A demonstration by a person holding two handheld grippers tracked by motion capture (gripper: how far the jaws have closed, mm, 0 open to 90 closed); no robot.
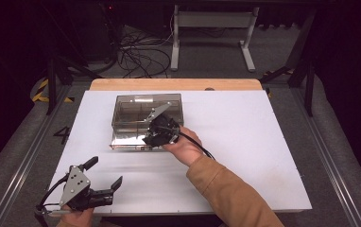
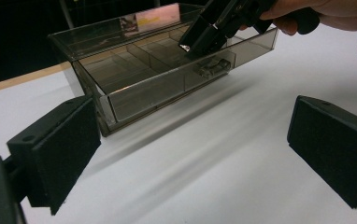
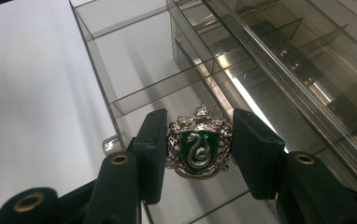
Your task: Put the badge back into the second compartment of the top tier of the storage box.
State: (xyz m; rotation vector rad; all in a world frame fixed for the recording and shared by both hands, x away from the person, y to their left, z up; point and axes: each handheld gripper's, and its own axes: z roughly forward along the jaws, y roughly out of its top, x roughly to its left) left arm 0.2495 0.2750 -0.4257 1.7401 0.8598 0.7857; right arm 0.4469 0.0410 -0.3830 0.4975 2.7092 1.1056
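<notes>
Pinching a silver badge (image 3: 198, 145) with a green shield and a silver snake on it, the right gripper (image 1: 156, 134) reaches down into the pulled-out drawer (image 1: 127, 137) of a smoky clear box (image 1: 146, 109) that stands on the far middle of the white table (image 1: 244, 142). In the right gripper view its two black pads press on the badge's left and right edges, and the badge hangs face-up over a near compartment of the drawer, with thin dividers marking off further compartments behind it; whether it touches the drawer floor I cannot tell. The left gripper view shows the same badge (image 2: 210, 66) as a small silver shape low in the drawer's right-hand compartment, just under the right gripper's tips (image 2: 203, 39). The person's right hand (image 1: 184, 147), in a tan sleeve (image 1: 230, 194), holds that gripper at the drawer's near right corner, its cable trailing toward the right. The left gripper (image 1: 104, 174) rests at the near left corner of the table, well apart from the box, its jaws spread wide with nothing between them and pointing right and away, toward the drawer front. Beyond the table a wooden strip (image 1: 174, 84) runs along its far edge.
</notes>
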